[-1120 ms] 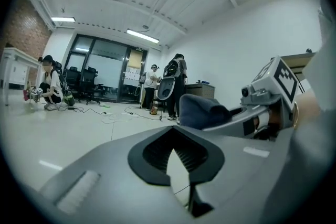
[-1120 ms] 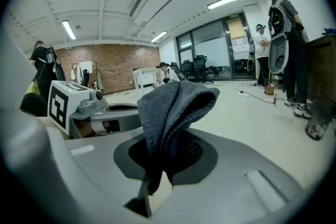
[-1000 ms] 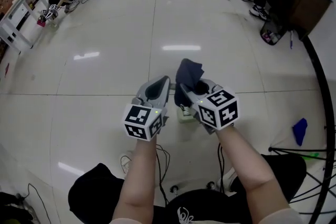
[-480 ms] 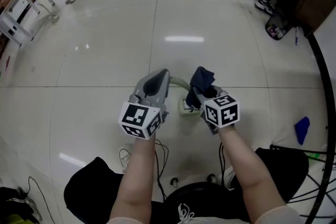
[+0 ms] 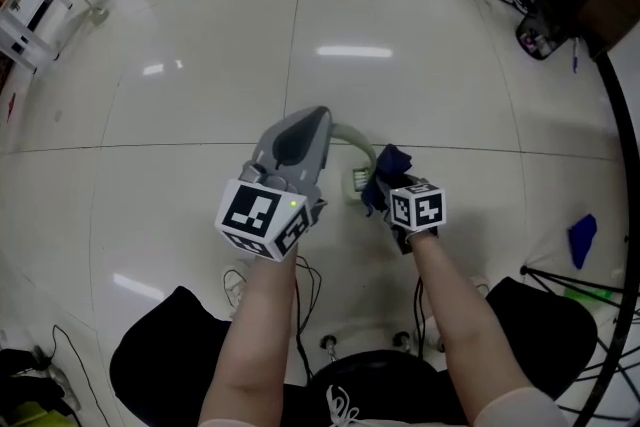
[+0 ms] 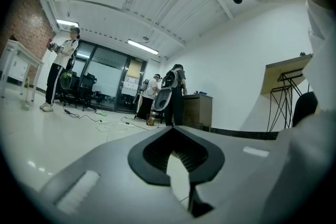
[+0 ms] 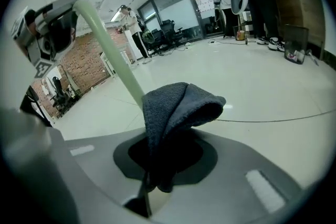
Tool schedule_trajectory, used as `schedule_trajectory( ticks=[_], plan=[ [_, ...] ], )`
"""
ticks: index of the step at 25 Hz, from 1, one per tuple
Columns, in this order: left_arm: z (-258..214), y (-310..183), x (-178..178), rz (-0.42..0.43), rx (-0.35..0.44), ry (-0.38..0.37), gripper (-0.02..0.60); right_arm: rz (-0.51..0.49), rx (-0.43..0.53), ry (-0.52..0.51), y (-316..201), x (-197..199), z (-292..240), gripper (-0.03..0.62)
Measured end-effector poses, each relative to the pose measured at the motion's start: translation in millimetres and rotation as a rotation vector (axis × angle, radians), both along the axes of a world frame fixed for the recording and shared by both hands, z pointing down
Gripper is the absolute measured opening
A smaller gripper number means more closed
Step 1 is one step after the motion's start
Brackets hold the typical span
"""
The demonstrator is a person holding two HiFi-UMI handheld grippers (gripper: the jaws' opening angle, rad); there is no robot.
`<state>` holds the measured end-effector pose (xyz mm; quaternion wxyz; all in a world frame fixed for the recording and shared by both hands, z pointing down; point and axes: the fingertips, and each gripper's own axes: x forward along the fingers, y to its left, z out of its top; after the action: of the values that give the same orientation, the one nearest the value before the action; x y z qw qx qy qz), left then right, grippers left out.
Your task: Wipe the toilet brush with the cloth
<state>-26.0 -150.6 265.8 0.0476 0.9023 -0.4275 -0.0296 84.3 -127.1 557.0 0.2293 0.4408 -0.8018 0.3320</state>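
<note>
Head view: left gripper (image 5: 303,127) clamped on brush (image 5: 354,141) handle; right gripper (image 5: 386,183), at its 4 o'clock, pinching dark cloth (image 5: 394,161).

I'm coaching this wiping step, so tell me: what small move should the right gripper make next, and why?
Probably press the cloth sideways against the toilet brush handle and slide along it. The right gripper is shut on the cloth, the left gripper holds the pale green handle, and the cloth sits right beside it; whether they touch can't be told.
</note>
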Motion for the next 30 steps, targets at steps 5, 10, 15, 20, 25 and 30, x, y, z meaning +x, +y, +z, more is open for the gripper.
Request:
schedule_trajectory(
  ticks=[5,10,15,20,25,30],
  plan=[
    [0,4,-2,0.000,0.017,0.025,0.006,0.104,-0.054,-0.073,12,4,4,0.060],
    [-1,4,1,0.020,-0.005,0.073,0.006,0.138,0.113,-0.073,8,16,-67,0.060],
    [5,4,-6,0.025,-0.048,0.095,0.006,0.053,0.431,-0.116,32,-14,-180,0.060],
    [4,4,-7,0.059,-0.075,0.119,0.006,-0.232,0.534,0.065,61,-86,-210,0.060],
    [4,10,-4,0.097,-0.096,0.065,0.005,-0.332,0.475,0.132,57,-127,-202,0.060],
    [3,15,-5,0.124,-0.122,0.128,0.005,-0.251,0.429,0.060,40,-137,-207,0.060]
  ],
)
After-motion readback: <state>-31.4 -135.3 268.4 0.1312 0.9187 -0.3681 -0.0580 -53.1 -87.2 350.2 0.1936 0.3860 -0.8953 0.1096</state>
